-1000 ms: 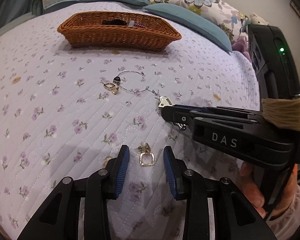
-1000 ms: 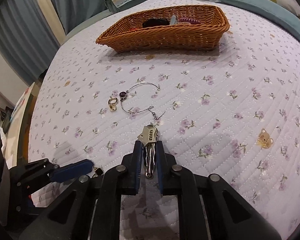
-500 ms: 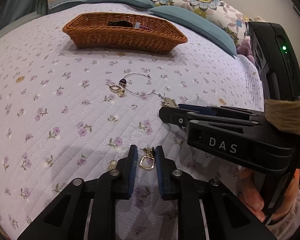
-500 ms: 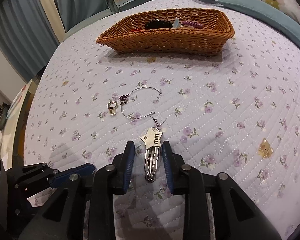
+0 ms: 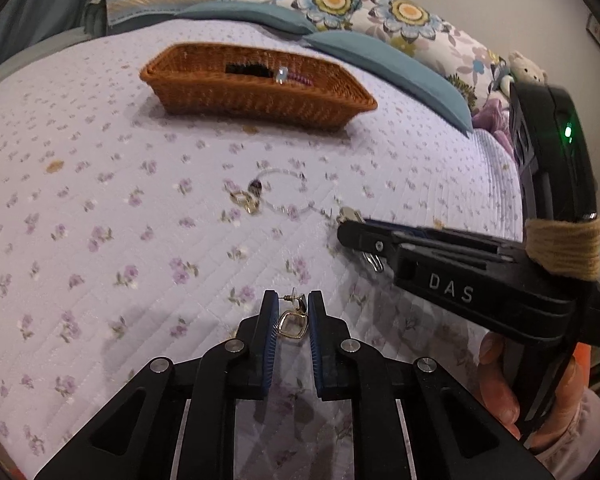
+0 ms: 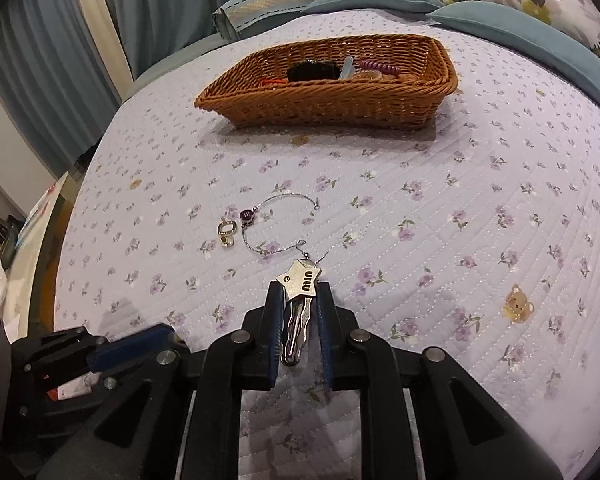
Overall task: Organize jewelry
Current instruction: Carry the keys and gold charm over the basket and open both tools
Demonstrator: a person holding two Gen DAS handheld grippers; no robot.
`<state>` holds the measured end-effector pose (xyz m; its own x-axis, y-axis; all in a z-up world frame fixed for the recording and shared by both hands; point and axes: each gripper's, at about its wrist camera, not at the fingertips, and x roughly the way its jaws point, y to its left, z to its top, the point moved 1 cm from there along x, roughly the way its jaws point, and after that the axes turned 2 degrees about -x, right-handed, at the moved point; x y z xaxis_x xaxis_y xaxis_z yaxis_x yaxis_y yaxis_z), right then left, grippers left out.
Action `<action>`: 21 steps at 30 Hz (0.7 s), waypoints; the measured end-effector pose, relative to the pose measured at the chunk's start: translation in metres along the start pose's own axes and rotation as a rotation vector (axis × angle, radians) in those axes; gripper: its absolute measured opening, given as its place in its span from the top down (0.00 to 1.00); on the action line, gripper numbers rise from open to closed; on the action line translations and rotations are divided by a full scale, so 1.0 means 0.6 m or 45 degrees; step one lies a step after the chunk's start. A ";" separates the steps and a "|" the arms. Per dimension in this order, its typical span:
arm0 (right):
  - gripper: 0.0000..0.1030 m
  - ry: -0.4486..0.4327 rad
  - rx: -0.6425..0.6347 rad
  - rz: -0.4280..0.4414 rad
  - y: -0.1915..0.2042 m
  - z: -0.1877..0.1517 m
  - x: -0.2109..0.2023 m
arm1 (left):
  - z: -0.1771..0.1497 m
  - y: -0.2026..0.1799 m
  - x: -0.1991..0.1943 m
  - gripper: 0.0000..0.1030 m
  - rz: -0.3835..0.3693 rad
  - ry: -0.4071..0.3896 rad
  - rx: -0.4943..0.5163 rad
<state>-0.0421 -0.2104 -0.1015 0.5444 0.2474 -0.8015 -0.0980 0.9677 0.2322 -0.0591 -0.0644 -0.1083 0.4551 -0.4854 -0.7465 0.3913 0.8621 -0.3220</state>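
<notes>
My left gripper is shut on a gold square earring and holds it just above the bedspread. My right gripper is shut on a silver star hair clip, lifted off the quilt; it shows from the side in the left wrist view. A thin silver chain with a purple stone and a second gold earring lie on the quilt ahead; both show in the left wrist view. A wicker basket holding hair items stands further back.
The lilac flowered quilt covers the bed. A small bear charm lies at the right. Teal and flowered pillows line the head of the bed. The bed edge drops off at the left in the right wrist view.
My left gripper closed on the gold earring and lifted it. My right gripper, holding the star clip, rose off the quilt, and both views tilted toward the basket.
</notes>
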 end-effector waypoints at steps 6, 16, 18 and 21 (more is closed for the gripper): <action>0.82 -0.057 0.006 0.014 0.001 0.033 -0.028 | 0.042 -0.006 -0.026 0.86 -0.011 -0.080 0.008; 0.82 -0.208 -0.028 -0.033 -0.034 0.201 -0.059 | 0.230 0.006 -0.034 0.86 0.012 -0.237 0.027; 0.82 -0.218 -0.027 -0.044 -0.046 0.238 -0.046 | 0.274 0.017 -0.020 0.86 0.021 -0.250 0.021; 0.82 -0.221 -0.013 -0.056 -0.070 0.287 -0.013 | 0.334 0.045 0.016 0.86 0.016 -0.247 -0.006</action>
<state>0.1013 -0.2614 -0.0101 0.6838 0.1939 -0.7035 -0.0792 0.9781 0.1926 0.1161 -0.0752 -0.0075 0.6059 -0.4931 -0.6243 0.3812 0.8687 -0.3162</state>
